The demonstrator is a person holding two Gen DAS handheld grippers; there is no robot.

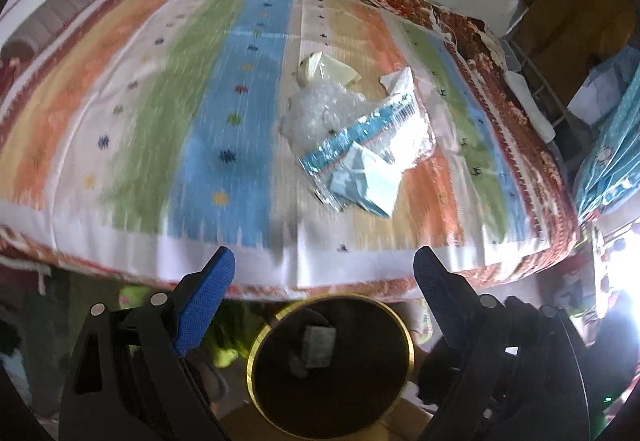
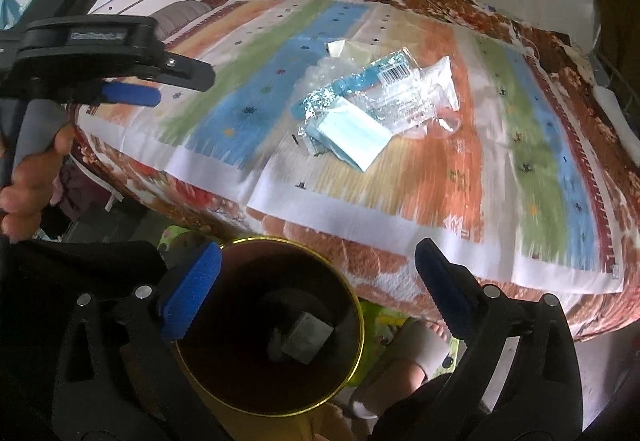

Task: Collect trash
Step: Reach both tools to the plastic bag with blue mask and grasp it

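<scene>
Trash (image 1: 352,145) lies in a loose heap on the striped cloth (image 1: 160,121) that covers the bed, a little to the right of the blue stripe and well back from the near edge. The heap is all thin, light stuff: a crumpled clear plastic film (image 1: 316,109), a clear wrapper with a blue band and a barcode (image 2: 384,89), a folded pale blue face mask (image 2: 352,137) at the near end, a white paper scrap (image 1: 400,81) and a yellowish scrap (image 1: 320,67) at the far end.

None of it looks heavy or fragile. The film and wrapper are probably slick and springy, likely to slide out of a shallow pinch or drag a neighbour along. The mask is soft and stacked flat, so its raised near corner seems the best place to take hold; for the wrapper, the bunched blue band offers more bulk than the flat clear part. A firm bite on a fold should hold better than one on a single layer.

A dark bin with a gold rim (image 2: 360,321) stands on the floor just below the bed's near edge, with a grey block (image 2: 306,337) already at its bottom.

The left gripper (image 1: 324,261) hangs over the bin, jaws wide apart and empty. The right gripper (image 2: 318,255) is also above the bin, jaws wide apart with nothing between them. A hand (image 2: 28,177) grips the left tool's handle.
</scene>
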